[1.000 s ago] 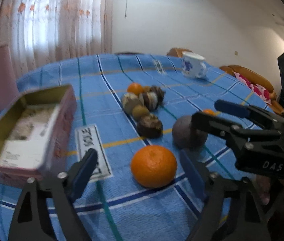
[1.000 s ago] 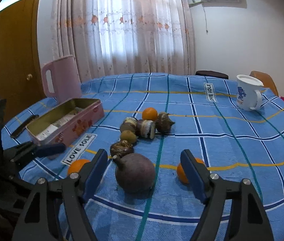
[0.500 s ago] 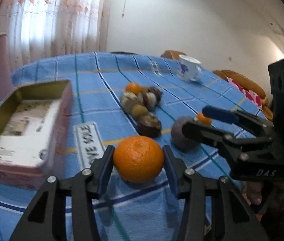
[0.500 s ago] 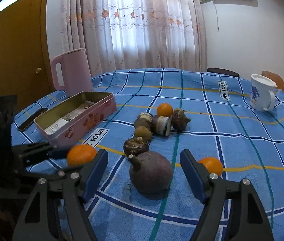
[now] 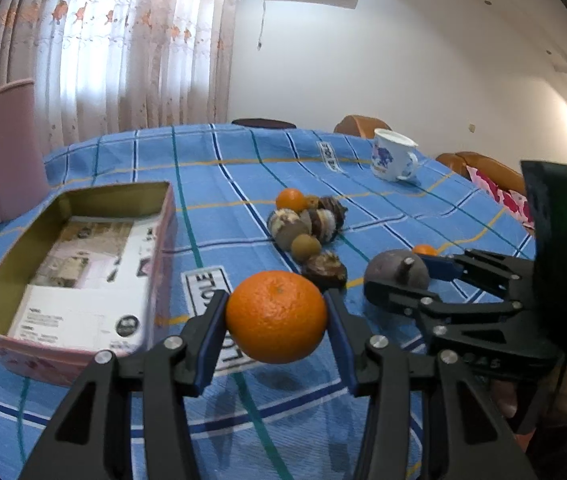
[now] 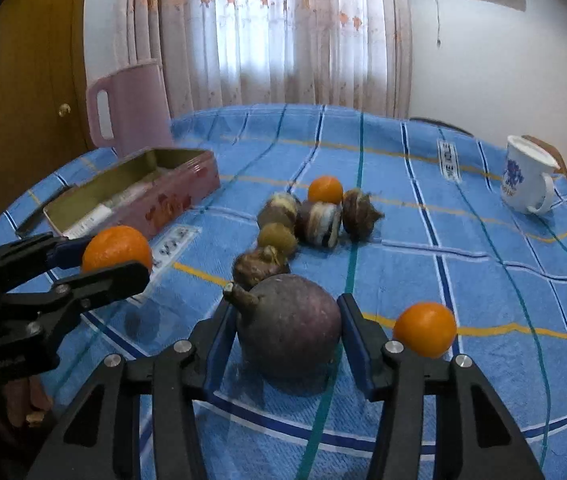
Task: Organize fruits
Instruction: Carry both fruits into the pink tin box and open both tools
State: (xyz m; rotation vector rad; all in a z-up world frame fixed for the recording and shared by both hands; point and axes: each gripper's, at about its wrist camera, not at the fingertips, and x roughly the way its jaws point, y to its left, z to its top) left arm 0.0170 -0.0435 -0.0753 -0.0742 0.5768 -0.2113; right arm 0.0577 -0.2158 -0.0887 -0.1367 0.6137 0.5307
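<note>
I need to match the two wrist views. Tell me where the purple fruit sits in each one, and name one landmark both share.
Left wrist: the purple fruit is right of centre, on the cloth, between the right gripper's fingers.
Right wrist: the purple fruit is low at centre, between that gripper's own fingers.
Shared landmark: the white mug, far right on the table in both.
</note>
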